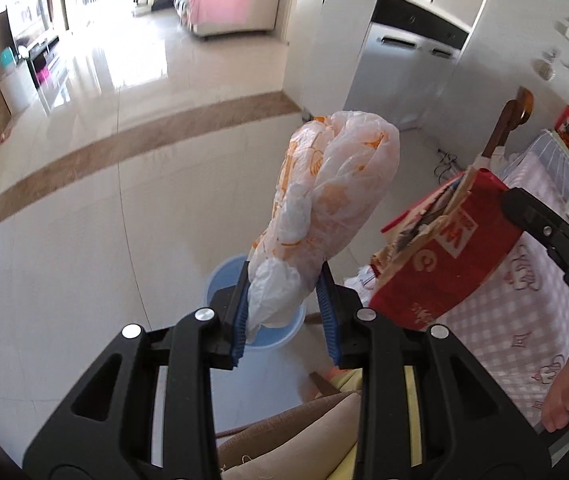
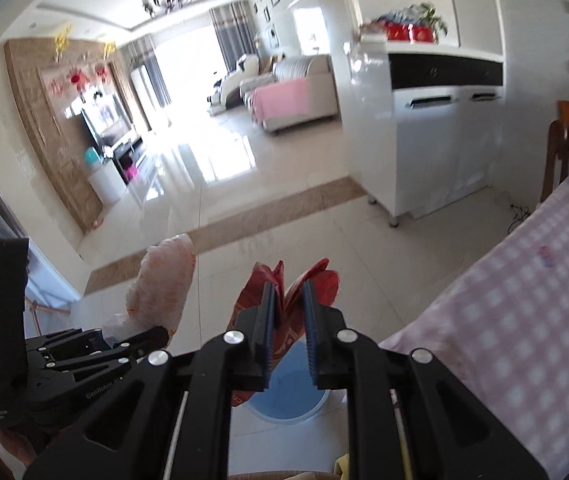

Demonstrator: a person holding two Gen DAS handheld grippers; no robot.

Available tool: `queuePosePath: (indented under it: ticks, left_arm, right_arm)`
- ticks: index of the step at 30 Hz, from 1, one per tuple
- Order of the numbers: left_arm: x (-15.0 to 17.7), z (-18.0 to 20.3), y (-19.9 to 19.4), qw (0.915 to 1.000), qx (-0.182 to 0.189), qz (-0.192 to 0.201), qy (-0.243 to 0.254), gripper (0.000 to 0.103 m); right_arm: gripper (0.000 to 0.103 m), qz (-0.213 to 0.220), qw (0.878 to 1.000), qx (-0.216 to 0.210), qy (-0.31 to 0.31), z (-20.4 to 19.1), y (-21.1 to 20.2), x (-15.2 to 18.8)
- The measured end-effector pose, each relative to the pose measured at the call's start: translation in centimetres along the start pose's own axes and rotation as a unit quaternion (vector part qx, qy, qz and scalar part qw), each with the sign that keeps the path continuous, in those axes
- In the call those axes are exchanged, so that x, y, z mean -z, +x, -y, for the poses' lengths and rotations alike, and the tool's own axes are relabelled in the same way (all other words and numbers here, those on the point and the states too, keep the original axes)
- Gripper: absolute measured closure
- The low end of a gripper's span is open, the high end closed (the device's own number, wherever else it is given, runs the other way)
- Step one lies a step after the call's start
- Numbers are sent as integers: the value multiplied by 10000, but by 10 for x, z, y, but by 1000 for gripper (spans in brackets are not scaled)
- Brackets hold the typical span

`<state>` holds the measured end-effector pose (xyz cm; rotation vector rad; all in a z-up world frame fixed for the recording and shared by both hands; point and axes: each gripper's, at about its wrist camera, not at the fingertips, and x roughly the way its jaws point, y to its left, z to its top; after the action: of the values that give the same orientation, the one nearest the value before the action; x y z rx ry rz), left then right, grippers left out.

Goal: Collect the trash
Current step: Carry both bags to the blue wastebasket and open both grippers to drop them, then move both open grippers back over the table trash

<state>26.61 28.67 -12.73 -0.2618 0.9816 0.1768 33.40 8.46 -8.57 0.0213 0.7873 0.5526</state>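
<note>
Left gripper (image 1: 284, 300) clamped on a crumpled plastic bag (image 1: 324, 200), white and translucent with orange print. The bag's lower end sits between the blue pads; the bulk stands up and leans toward 1 o'clock from the jaws.

Right gripper (image 2: 288, 320) closed tight on flattened red packaging (image 2: 260, 304) with pale print. In the right wrist view its creased edges fan out above the pad tips at 12 o'clock. From the left wrist view the same item reads as a torn red carton (image 1: 444, 264), ragged cardboard edge at its 11 o'clock corner, white and gold lettering on its face.

Blue bin (image 1: 224, 280) on the pale tiled floor (image 1: 84, 240), round, light blue plastic. In the left view it lies directly behind the jaws, mostly covered by them and the bag. In the right view the bin (image 2: 288, 384) shows below the pads at 6 o'clock; the visible part of its inside looks bare, the rest hidden.

Left view only: the hand (image 1: 568, 384) holding the right gripper, at 4 o'clock, and a chair cushion (image 1: 292, 432) at 6 o'clock. Right view only: the left gripper's body side-on at 8 o'clock, with the bag (image 2: 164, 280) rising from it. Pink checked tablecloth (image 2: 504, 320) at 3 to 4 o'clock in both.
</note>
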Motion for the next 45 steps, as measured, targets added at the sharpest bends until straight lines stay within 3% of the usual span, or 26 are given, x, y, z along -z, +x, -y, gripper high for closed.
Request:
queuePosePath:
  ticks: [3, 5, 6, 7, 9, 12, 18, 21, 22, 23, 25, 29, 33, 45]
  left_arm:
    - [0, -4, 22, 9998, -6, -214, -40, 68]
    - [-1, -5, 38, 9994, -28, -332, -93, 50]
    - [-2, -7, 48, 9993, -76, -358, -125, 29]
    - [-1, -10, 54, 9992, -164, -330, -165, 26]
    - [0, -17, 69, 9980, -383, -451, -220, 26]
    - [5, -36, 79, 9957, -425, -650, -501, 26]
    - [23, -64, 65, 9928, -772, -606, -683, 26]
    - [33, -81, 54, 9906, -934, -563, -829, 26]
    - [35, -85, 51, 9900, -981, -547, -859, 26]
    - [38, -90, 46, 9893, -1028, -530, -894, 26]
    - [42, -94, 42, 9883, -1071, -522, -952, 26]
    - [49, -103, 33, 9864, -1141, -501, -1073, 26]
    - [52, -98, 31, 9839, -1443, -466, -945, 26]
    - [54, -65, 4, 9901, -1268, -208, -559, 26]
  right_arm:
    - [89, -252, 9997, 50, 19, 1, 26, 4]
    - [89, -408, 9991, 94, 40, 3, 42, 7]
    - [89, -462, 9989, 105, 39, 4, 46, 10]
    - [89, -517, 9986, 128, 28, 5, 51, 11]
    - [89, -587, 9981, 200, -18, 3, 60, 12]
    - [89, -713, 9971, 247, -47, -2, 70, 19]
    - [89, -971, 9949, 166, -234, -24, 96, 29]
    - [84, -1048, 9940, 138, -288, -36, 111, 30]
    - [75, -1113, 9933, 79, -307, -41, 116, 31]
    - [51, -1195, 9923, 33, -336, -45, 122, 30]
    - [34, -1119, 9928, 206, -373, -51, 124, 30]
    - [34, -1095, 9929, 183, -439, -58, 116, 35]
    - [34, -1065, 9927, 224, -511, -62, 108, 40]
    - [34, -853, 9956, 228, -324, -43, 60, 47]
